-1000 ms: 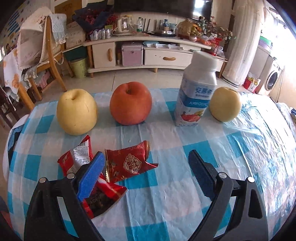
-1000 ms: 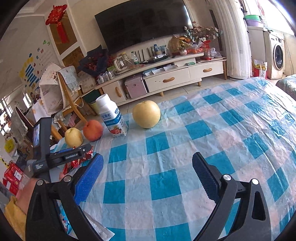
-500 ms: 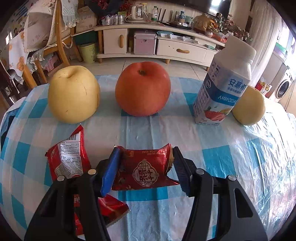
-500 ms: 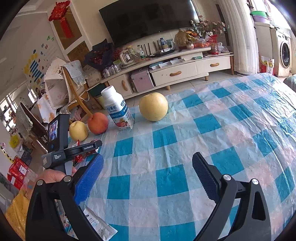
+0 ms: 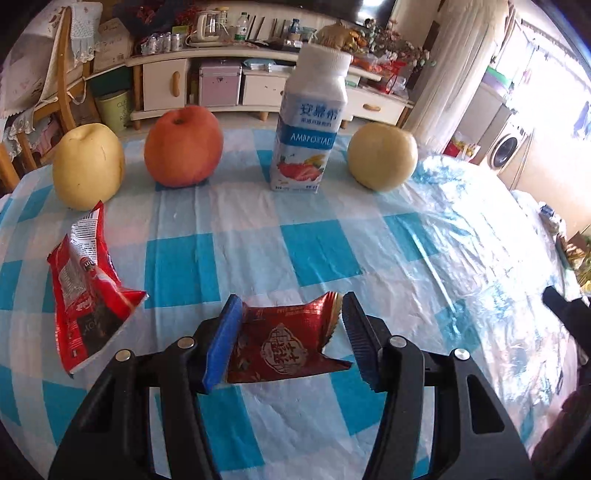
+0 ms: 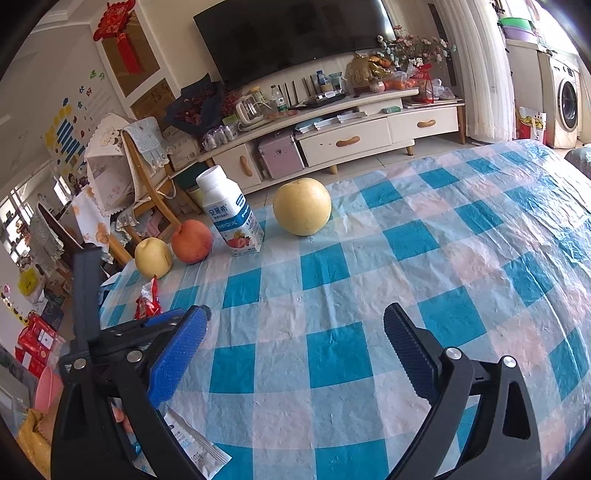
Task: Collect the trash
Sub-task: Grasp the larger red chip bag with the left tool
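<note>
Since a second ago our left gripper (image 5: 286, 345) has closed from wide open to pinch the red foil wrapper (image 5: 284, 345), apparently lifted off the checked tablecloth (image 5: 321, 251); right gripper (image 6: 291, 354) stays spread, empty.

a long white cabinet (image 6: 332, 136) runs along the far wall under a dark tv (image 6: 291, 33), with a wooden chair (image 6: 147, 184) to its left. white curtains (image 6: 480, 66) and a washing machine (image 6: 565, 99) stand at the right in bright daylight; the floor (image 6: 369, 166) is pale tile.
</note>
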`<action>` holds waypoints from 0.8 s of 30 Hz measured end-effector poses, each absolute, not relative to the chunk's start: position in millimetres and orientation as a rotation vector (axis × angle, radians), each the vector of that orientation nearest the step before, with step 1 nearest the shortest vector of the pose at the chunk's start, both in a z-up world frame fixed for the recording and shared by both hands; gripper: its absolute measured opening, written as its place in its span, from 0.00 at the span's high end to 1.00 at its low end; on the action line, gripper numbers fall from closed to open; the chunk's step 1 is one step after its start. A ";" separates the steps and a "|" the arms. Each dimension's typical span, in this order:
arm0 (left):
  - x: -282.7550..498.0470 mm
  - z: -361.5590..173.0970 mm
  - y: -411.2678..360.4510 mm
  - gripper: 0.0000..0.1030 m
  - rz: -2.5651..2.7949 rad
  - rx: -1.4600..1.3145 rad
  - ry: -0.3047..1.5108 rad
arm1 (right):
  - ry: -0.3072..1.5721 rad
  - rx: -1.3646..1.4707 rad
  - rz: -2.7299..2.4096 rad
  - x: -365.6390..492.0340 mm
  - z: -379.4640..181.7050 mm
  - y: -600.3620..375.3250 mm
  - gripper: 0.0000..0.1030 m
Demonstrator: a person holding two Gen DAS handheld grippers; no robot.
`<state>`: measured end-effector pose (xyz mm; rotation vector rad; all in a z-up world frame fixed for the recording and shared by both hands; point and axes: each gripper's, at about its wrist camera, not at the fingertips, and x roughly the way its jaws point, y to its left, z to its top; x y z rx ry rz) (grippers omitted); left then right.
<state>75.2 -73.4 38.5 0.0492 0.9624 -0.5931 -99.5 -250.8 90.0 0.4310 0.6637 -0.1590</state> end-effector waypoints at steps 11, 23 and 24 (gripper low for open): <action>123.7 46.5 23.7 0.19 -0.159 -0.084 0.954 | 0.763 0.348 -0.050 -80.9 77.4 -220.1 0.07; 162.1 18.9 27.3 0.43 -0.104 -0.057 1.000 | 0.807 0.297 0.044 -76.5 72.8 -200.8 0.07; 160.9 19.9 28.5 0.44 -0.118 -0.069 0.997 | 0.812 0.295 0.054 -76.2 72.5 -199.0 0.07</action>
